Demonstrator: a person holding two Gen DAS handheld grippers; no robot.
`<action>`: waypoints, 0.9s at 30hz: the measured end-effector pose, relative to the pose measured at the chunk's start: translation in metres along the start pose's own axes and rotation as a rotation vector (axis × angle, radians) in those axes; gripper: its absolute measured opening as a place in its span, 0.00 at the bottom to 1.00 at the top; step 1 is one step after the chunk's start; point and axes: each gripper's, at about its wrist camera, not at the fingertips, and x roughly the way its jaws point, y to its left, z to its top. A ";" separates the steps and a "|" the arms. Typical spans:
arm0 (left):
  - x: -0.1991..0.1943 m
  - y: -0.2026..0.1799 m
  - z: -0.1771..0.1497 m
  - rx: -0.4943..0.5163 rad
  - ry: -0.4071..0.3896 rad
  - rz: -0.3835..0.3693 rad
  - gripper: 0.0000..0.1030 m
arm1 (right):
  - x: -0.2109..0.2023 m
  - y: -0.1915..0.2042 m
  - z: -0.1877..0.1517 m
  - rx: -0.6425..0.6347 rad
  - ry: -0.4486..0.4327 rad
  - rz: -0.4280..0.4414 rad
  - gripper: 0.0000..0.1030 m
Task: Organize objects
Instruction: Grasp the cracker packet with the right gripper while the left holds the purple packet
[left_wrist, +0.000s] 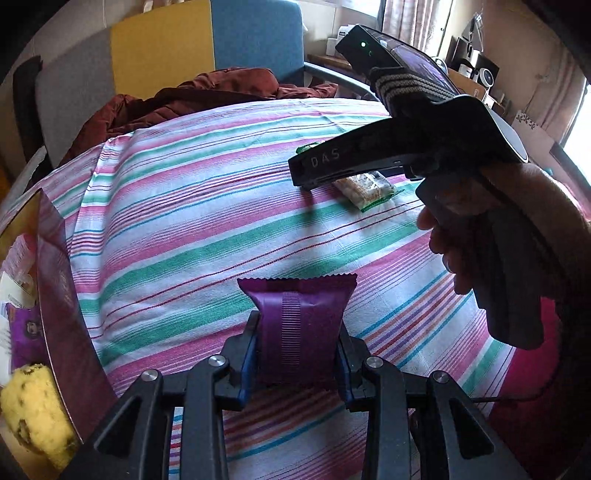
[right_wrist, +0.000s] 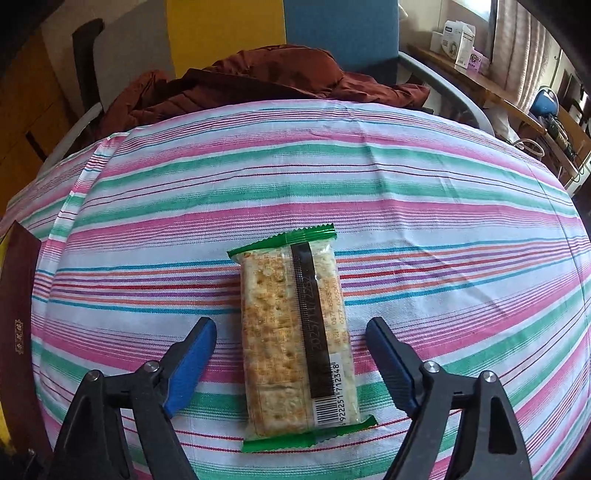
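From the left wrist view, the left gripper (left_wrist: 297, 354) clamps a purple snack packet (left_wrist: 298, 325) between its fingers, above the striped counter (left_wrist: 184, 229). A dark red box (left_wrist: 62, 295) at the left is cut off by the frame; its contents are hard to make out. A hand (left_wrist: 491, 229) tilts the right gripper (left_wrist: 306, 173) down, hiding part of the cracker packet (left_wrist: 365, 190).

From the right wrist view, that gripper's fingers (right_wrist: 192, 362) stand wide, straddling the cracker packet flat on the counter without touching.
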 end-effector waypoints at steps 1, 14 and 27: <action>-0.001 -0.001 -0.001 -0.001 0.000 -0.001 0.35 | 0.000 0.000 0.000 0.003 0.004 0.002 0.83; 0.002 0.000 0.000 -0.015 -0.005 0.004 0.37 | -0.003 0.003 -0.003 -0.023 0.021 -0.016 0.83; 0.001 -0.002 -0.001 -0.021 -0.010 0.003 0.37 | -0.011 0.017 -0.002 -0.095 -0.011 -0.047 0.43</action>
